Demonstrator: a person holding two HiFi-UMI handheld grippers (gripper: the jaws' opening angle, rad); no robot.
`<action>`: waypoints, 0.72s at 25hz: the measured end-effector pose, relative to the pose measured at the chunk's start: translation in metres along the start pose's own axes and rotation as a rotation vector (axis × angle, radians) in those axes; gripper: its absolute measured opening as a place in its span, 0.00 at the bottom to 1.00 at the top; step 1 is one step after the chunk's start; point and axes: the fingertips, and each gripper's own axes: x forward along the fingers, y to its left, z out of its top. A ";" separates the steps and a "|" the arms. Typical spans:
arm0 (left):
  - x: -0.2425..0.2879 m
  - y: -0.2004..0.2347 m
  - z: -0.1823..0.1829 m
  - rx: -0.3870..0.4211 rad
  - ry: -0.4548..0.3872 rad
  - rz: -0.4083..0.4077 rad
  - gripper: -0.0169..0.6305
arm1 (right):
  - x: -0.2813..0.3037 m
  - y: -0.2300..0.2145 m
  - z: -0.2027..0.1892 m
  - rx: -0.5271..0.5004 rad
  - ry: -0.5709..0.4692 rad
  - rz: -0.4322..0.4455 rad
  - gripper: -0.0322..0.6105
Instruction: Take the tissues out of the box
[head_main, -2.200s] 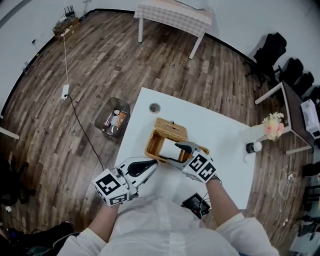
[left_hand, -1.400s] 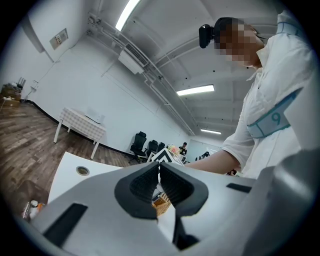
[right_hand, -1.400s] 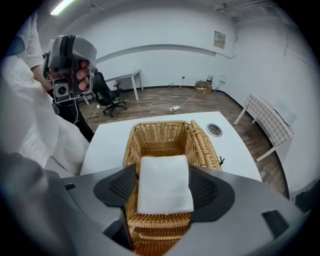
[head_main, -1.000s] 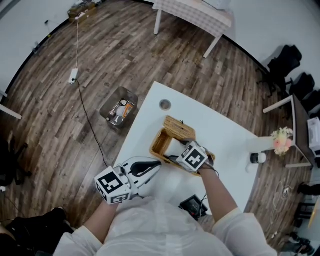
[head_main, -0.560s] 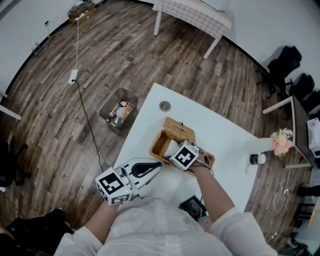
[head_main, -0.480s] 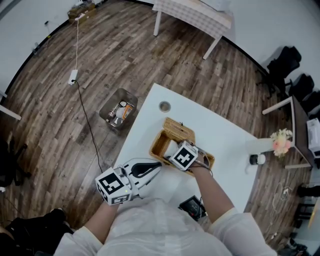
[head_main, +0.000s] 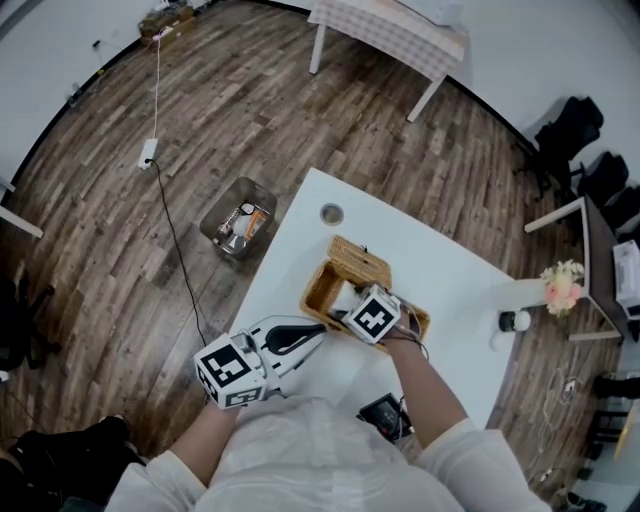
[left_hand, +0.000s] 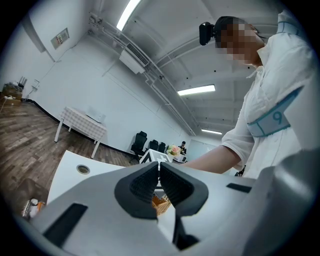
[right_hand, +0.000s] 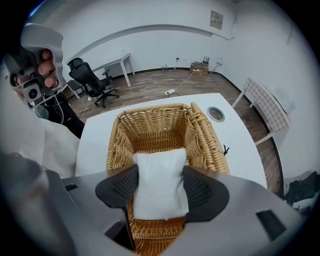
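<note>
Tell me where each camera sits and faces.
Head view: on the person's head, steeply down at the white table; the person's arms show.
Left gripper view: on the left gripper, level across the room; shut fingers, an arm.
Right gripper view: on the right gripper, down into the wicker basket; fingers have just been closing on the tissue pack.
Shared by head and right gripper views: basket.

White sleeves (head_main: 452, 452); grey left tool (left_hand: 159, 169), right tool (right_hand: 160, 186); black pads (right_hand: 120, 190); marker cubes (head_main: 228, 370).

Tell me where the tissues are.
Right gripper view, centre: the tissues lie in the wicker box, between the jaws of the right gripper, which have just been closing on them.
</note>
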 end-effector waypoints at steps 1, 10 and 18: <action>-0.001 0.000 0.000 0.000 0.000 0.000 0.03 | 0.000 0.001 0.000 -0.001 0.001 -0.002 0.51; -0.002 -0.005 -0.002 0.010 -0.006 0.000 0.03 | -0.005 0.002 -0.001 0.000 -0.064 -0.076 0.43; -0.004 -0.009 -0.007 0.018 0.004 -0.007 0.03 | -0.017 0.002 0.001 0.004 -0.138 -0.128 0.43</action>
